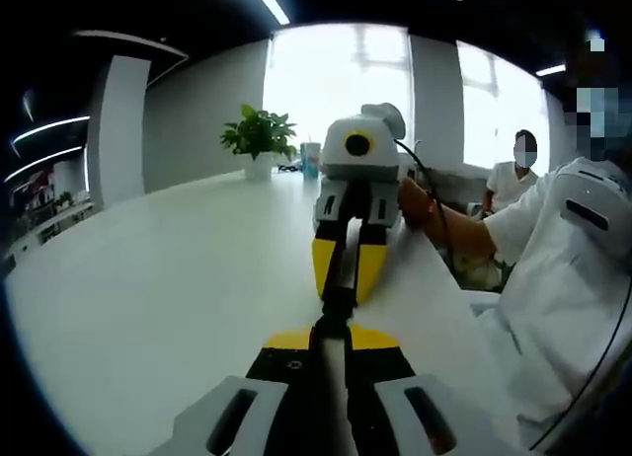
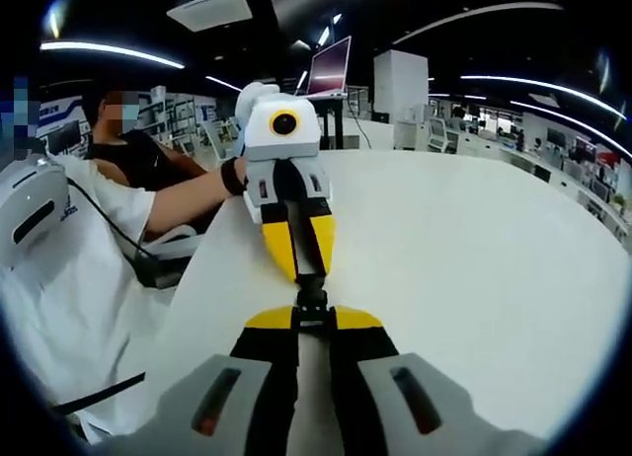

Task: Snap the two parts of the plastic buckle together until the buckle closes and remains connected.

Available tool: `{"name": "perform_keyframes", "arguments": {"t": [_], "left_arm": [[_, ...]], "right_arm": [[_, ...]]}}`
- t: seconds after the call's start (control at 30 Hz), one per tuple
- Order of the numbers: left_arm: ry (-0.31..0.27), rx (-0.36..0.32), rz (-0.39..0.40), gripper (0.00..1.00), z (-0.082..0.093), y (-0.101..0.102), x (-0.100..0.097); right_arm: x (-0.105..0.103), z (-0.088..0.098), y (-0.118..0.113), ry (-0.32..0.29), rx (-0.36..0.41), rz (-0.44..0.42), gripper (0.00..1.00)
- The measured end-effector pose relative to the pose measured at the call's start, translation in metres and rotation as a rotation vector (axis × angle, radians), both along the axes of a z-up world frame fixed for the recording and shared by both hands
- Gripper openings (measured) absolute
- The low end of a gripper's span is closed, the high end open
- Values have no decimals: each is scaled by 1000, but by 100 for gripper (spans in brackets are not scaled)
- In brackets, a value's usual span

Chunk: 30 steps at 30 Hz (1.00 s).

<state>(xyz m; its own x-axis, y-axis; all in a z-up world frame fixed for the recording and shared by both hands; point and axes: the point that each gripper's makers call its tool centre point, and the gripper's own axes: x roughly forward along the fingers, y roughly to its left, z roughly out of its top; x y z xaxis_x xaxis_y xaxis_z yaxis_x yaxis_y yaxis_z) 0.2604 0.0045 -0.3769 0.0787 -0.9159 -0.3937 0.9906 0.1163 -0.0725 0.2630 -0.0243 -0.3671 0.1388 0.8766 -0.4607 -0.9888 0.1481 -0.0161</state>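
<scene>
Both grippers meet tip to tip over the white table (image 1: 158, 278), with a black plastic buckle (image 1: 336, 303) between them. In the left gripper view, my left gripper (image 1: 329, 336) rises from the bottom, its yellow-tipped jaws shut on the near end of the buckle. My right gripper (image 1: 348, 278) faces it, jaws shut on the far end, held by a hand (image 1: 415, 201). The right gripper view shows the same from the other side: right gripper (image 2: 312, 320) below, left gripper (image 2: 301, 268) opposite, the buckle (image 2: 311, 296) a short black piece bridging them. I cannot tell whether the two halves are latched.
A potted plant (image 1: 259, 138) and a cup (image 1: 310, 160) stand at the table's far end. The person in white (image 1: 563, 268) sits at the table's edge, another person (image 1: 509, 175) behind. A monitor (image 2: 331, 69) stands beyond the table (image 2: 474, 259).
</scene>
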Motion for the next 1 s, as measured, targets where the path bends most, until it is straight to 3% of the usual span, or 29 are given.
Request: {"name": "perform_keyframes", "arguments": {"t": [0.17, 0.2, 0.3, 0.57, 1.0], "left_arm": [[0, -3, 0, 6, 0, -1, 0], [26, 7, -26, 6, -3, -3, -7], [-10, 6, 0, 6, -1, -1, 0], [2, -7, 4, 7, -2, 0, 3], [-17, -18, -7, 9, -2, -5, 8]], "right_arm": [[1, -1, 1, 4, -2, -6, 8], [0, -1, 7, -3, 11, -1, 8], [-2, 0, 5, -16, -17, -12, 8], [-7, 1, 5, -13, 16, -18, 9], [-6, -1, 8, -27, 6, -24, 10]]}}
